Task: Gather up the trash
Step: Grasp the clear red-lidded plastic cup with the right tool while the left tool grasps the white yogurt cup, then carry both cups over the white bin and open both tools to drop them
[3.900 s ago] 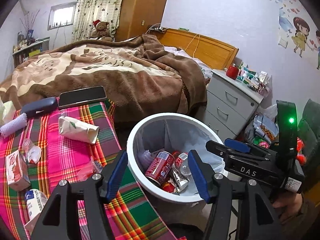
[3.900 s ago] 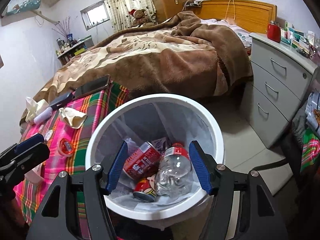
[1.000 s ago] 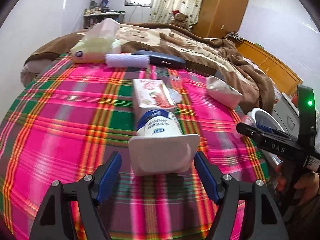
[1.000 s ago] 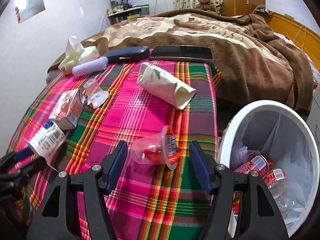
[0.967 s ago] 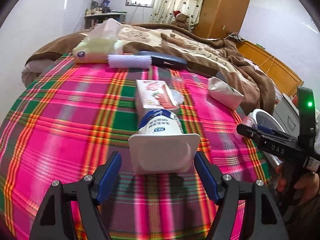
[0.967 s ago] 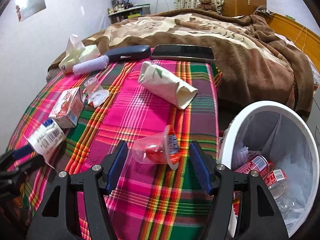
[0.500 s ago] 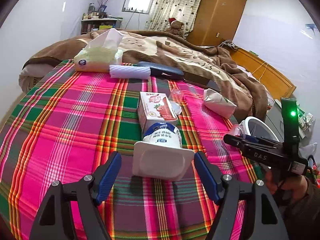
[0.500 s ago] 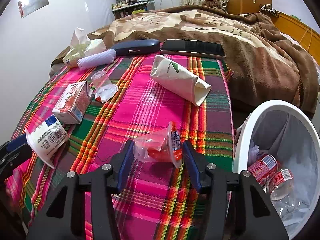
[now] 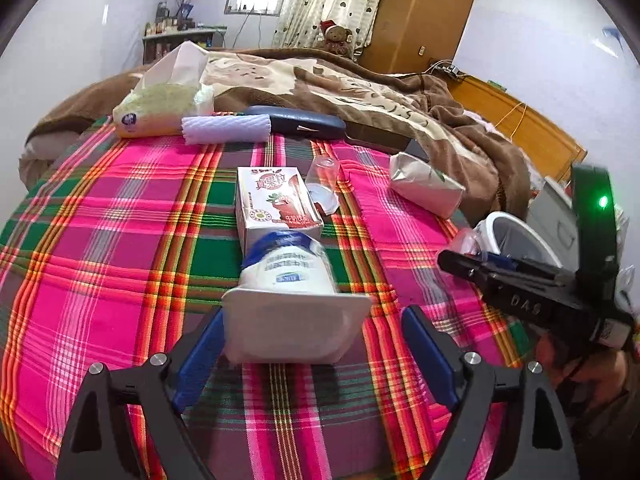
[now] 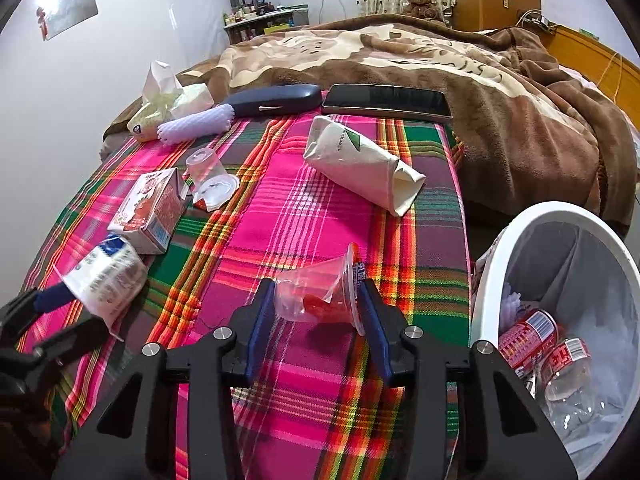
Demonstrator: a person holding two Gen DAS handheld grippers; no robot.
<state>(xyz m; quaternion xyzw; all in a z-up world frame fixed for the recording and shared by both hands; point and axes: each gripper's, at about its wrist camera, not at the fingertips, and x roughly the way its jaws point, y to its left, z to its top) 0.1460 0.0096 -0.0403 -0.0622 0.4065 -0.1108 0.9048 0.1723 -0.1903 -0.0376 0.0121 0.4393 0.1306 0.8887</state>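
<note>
Some cans lay in the bin (image 10: 560,216), but the closing right gripper (image 10: 318,312) squeezed a cup (image 10: 320,296), the opening left gripper (image 9: 312,356) hung loose around a tub (image 9: 292,304), and a carton (image 9: 274,204) waited.

A bed covered with a brown and cream blanket (image 10: 460,60) fills the background. A pink, green and orange plaid cloth (image 10: 300,208) is spread in front of it. At the cloth's far edge lie a dark blue glasses case (image 10: 276,105), a black phone (image 10: 386,102) and a tissue pack (image 9: 160,108). A teddy bear in a red hat (image 9: 334,38) sits near the patterned curtains (image 9: 328,0) and a wooden wardrobe (image 9: 420,16).
</note>
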